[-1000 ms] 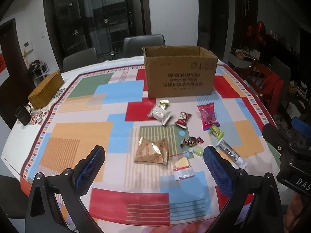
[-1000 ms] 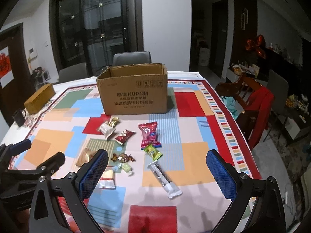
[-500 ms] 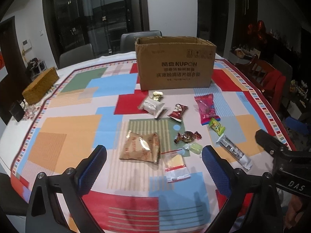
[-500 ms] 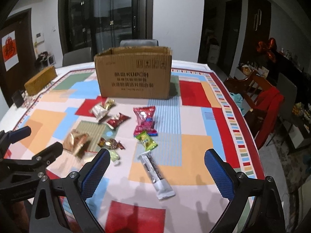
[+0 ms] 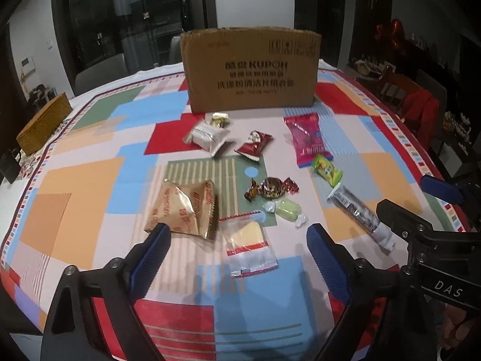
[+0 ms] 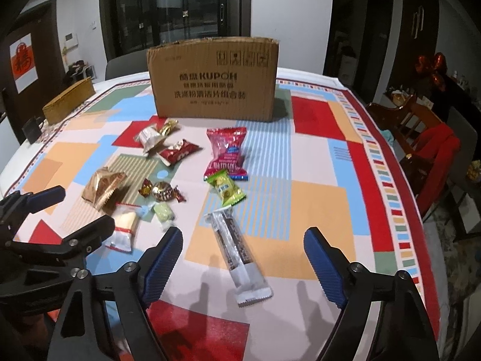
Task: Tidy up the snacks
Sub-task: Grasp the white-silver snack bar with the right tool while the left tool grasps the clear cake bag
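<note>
Several wrapped snacks lie scattered on a colourful tablecloth in front of a brown cardboard box. My left gripper hovers low over a clear packet with a yellow wafer; its jaws are closing, and the packet lies between the blue pads without touching them. A tan biscuit bag lies just left of it. My right gripper hangs over a long dark bar in a silver wrapper; its jaws are closing too, with the bar between them, untouched. The right gripper also shows at the right edge of the left wrist view.
Also on the cloth: a pink bag, a green packet, a brown twisted candy, a pale green sweet, a red packet and a white one. A woven box sits far left. Chairs stand around the table.
Both grippers have come down closer to the table and forward toward the snacks, and their jaws have narrowed. The snacks and the box have not moved.
</note>
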